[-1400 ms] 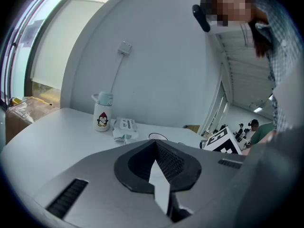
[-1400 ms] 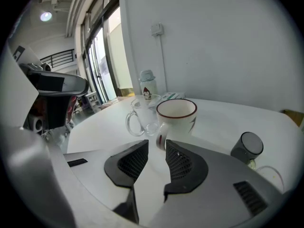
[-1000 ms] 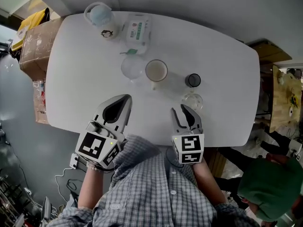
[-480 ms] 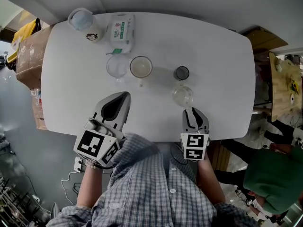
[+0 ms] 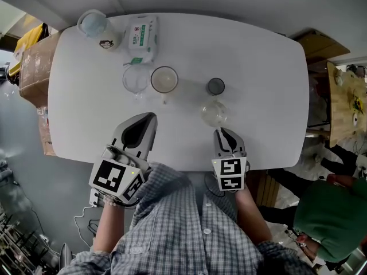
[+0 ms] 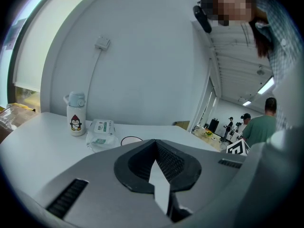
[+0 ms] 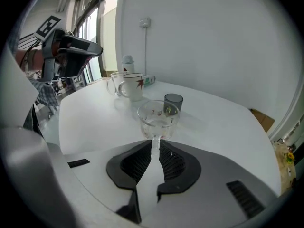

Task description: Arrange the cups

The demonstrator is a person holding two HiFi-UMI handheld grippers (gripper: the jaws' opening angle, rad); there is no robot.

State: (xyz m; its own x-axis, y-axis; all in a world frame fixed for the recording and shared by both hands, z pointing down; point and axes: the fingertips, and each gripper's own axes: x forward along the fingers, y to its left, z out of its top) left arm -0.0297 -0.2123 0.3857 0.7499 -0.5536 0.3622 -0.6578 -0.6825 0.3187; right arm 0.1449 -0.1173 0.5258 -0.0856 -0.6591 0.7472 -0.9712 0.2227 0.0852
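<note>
Clamping the thin handle of a clear glass (image 7: 158, 118), the right claw (image 7: 153, 145) is seen with its jaws pressed together on it. The glass sits just ahead of the tips and appears to rest on the table (image 7: 90, 115). Just beyond it a dark tumbler (image 7: 173, 102) is found. Farther ahead and to the left, a white mug (image 7: 133, 86) and a clear mug (image 7: 114, 82) are set side by side. The left claw (image 6: 154, 144) is closed on nothing. For a clean move, the glass is best kept upright and drawn slowly away from the tumbler, so the handle is not twisted.
</note>
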